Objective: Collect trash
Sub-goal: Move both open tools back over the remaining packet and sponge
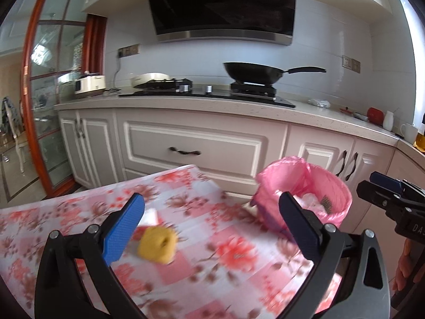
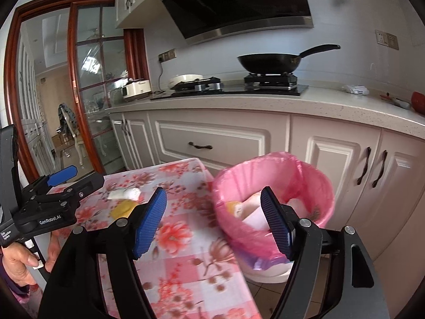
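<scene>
A yellow crumpled piece of trash (image 1: 157,244) lies on the floral tablecloth (image 1: 225,273), just right of my left gripper's left finger. A white crumpled tissue (image 1: 148,215) lies behind it; both also show in the right wrist view, the tissue (image 2: 124,193) and the yellow piece (image 2: 122,209). My left gripper (image 1: 209,228) is open and empty above the table. A bin with a pink liner (image 2: 273,202) stands on the floor beside the table and holds white and yellow trash. My right gripper (image 2: 213,223) is open and empty over the table's edge by the bin.
A kitchen counter (image 1: 186,103) with white cabinets runs behind, holding a stove, a black wok (image 1: 252,73) and a rice cooker (image 1: 89,85). A glass door with a red wood frame (image 1: 32,106) stands at the left. The floral table's far edge is near the cabinets.
</scene>
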The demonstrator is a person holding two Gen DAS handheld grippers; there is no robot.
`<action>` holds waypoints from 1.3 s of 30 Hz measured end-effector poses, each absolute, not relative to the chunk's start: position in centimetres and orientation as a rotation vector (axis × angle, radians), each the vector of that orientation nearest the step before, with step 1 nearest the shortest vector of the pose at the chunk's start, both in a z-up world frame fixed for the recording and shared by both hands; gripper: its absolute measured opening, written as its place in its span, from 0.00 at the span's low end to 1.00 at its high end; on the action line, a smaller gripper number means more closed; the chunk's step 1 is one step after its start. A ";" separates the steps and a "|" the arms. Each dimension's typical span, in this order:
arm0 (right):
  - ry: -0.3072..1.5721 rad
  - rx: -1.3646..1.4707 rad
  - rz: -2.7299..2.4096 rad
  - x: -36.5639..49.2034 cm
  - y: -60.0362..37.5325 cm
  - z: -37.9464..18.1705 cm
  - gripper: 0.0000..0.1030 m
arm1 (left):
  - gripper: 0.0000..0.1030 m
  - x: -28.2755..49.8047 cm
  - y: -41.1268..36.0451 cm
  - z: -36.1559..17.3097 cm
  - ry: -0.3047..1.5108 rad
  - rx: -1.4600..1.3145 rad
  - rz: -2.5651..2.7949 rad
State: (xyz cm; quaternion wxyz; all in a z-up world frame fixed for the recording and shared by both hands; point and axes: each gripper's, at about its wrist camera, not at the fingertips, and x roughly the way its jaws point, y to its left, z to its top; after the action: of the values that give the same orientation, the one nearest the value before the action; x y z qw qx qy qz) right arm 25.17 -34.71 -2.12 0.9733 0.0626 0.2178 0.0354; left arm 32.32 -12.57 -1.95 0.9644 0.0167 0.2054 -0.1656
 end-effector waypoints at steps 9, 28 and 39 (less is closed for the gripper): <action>0.480 0.124 0.132 25.3 -29.2 -3.3 0.69 | 0.95 30.5 -5.8 -2.9 0.447 0.014 -0.254; 0.649 0.079 0.248 30.4 -18.9 -8.5 0.73 | 0.95 33.1 5.2 -7.8 0.580 -0.020 -0.057; 0.726 0.068 0.277 34.3 -14.6 -11.4 0.73 | 0.95 33.6 7.9 -9.9 0.637 0.000 0.008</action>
State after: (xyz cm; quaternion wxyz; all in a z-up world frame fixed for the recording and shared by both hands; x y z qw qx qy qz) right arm 34.31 -14.60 -11.41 0.9248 0.0333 0.3541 0.1352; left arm 33.60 7.93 -9.90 0.9496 -0.0002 0.3134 0.0039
